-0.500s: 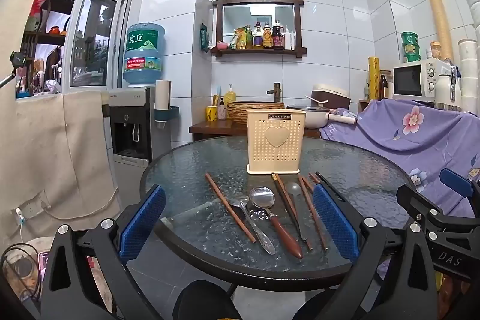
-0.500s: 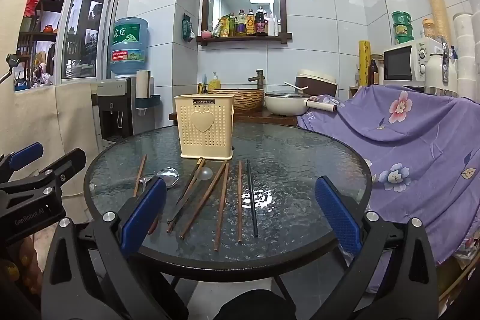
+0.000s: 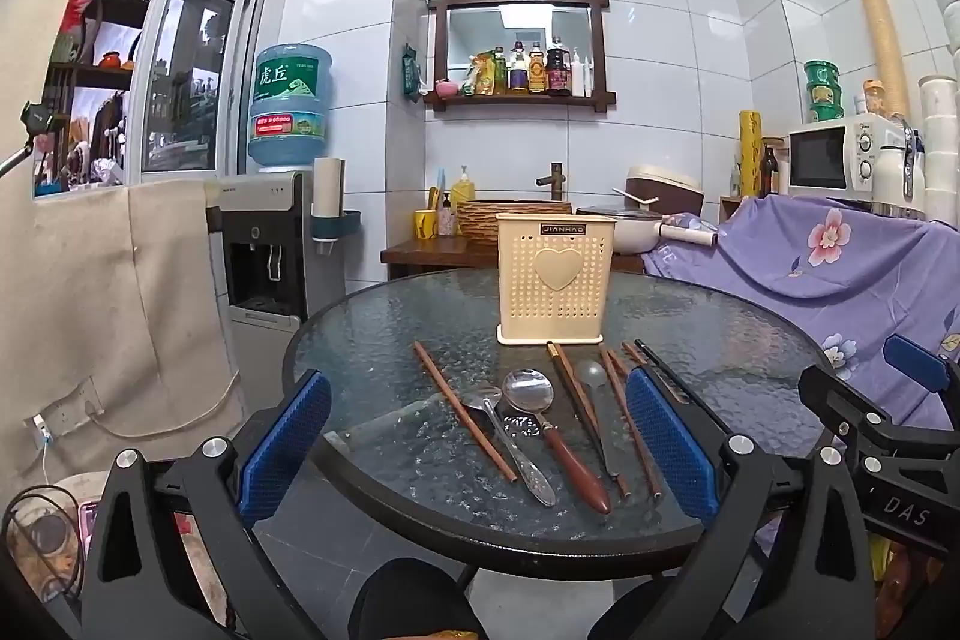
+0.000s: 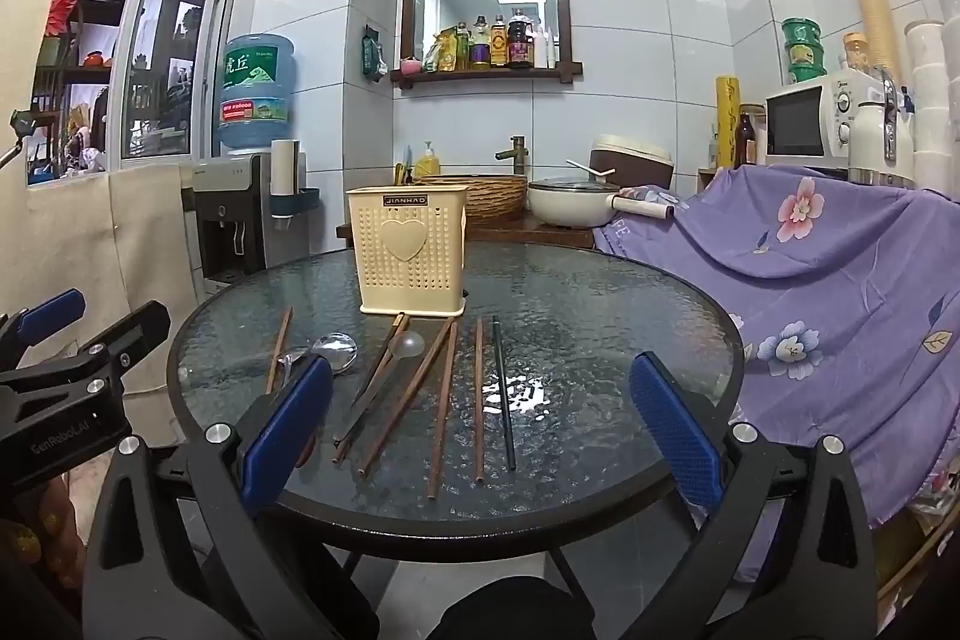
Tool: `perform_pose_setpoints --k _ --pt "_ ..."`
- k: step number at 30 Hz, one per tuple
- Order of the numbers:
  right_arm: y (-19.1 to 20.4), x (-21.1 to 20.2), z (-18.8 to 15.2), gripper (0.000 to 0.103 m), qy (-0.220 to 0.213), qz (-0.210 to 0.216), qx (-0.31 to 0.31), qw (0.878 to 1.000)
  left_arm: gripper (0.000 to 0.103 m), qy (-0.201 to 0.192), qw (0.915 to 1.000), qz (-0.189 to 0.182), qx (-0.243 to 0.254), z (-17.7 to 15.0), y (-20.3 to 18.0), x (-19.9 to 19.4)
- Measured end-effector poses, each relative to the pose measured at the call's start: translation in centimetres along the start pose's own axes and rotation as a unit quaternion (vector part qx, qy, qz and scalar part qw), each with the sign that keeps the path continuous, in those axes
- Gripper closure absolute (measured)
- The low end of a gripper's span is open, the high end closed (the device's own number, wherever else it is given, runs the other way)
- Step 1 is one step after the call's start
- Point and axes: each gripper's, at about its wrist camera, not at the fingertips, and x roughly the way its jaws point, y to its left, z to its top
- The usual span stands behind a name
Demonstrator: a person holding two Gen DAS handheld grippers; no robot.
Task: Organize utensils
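Background only. White tiled wall (image 3: 660, 40) behind. Wooden shelf (image 3: 519, 99) mounted on it, carrying bottles (image 3: 534, 70) in a row. Water dispenser (image 3: 264, 244) at left, topped by blue jug (image 3: 289, 103); paper roll (image 3: 327, 187) just beside it. Window (image 3: 180, 76) further left, beige cloth (image 3: 120, 292) hanging below. Low wooden counter (image 3: 432, 250) at the rear with woven basket (image 4: 495, 196), yellow cup (image 3: 425, 223) and white pot (image 4: 570, 208); brown cooker (image 3: 663, 187) behind the pot, possibly a rice cooker. Purple floral sheet (image 4: 840, 268) draped at right. Microwave (image 3: 831, 154) above it, green tubs (image 3: 821, 91) stacked behind.
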Motion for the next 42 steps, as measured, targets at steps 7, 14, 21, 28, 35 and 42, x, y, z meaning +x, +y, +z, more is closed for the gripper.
perform_pose_setpoints --k 7,14,21,28,35,42 --pt "0.01 0.0 -0.56 0.005 0.003 0.0 0.002 1.0 0.006 0.003 1.0 0.001 0.0 -0.28 0.37 -0.02" --pt "-0.03 0.08 -0.54 0.005 0.004 0.0 0.001 1.0 0.006 0.003 1.0 0.002 0.001 -0.5 0.22 0.27" --pt "-0.1 0.16 -0.58 0.005 0.006 0.0 0.003 1.0 0.006 0.005 1.0 0.003 0.002 -0.43 -0.3 0.42" --pt "-0.06 0.29 -0.73 0.005 0.008 -0.001 0.004 1.0 0.006 0.005 1.0 0.003 0.002 -0.44 -0.24 0.41" --pt "-0.06 0.29 -0.76 0.005 0.008 -0.001 0.004 1.0 0.006 0.006 1.0 0.003 0.002 -0.57 -0.19 0.54" --pt "-0.01 0.49 -0.84 0.005 0.011 -0.002 0.005 1.0 0.006 0.009 0.9999 0.005 0.0 -0.88 0.04 0.69"
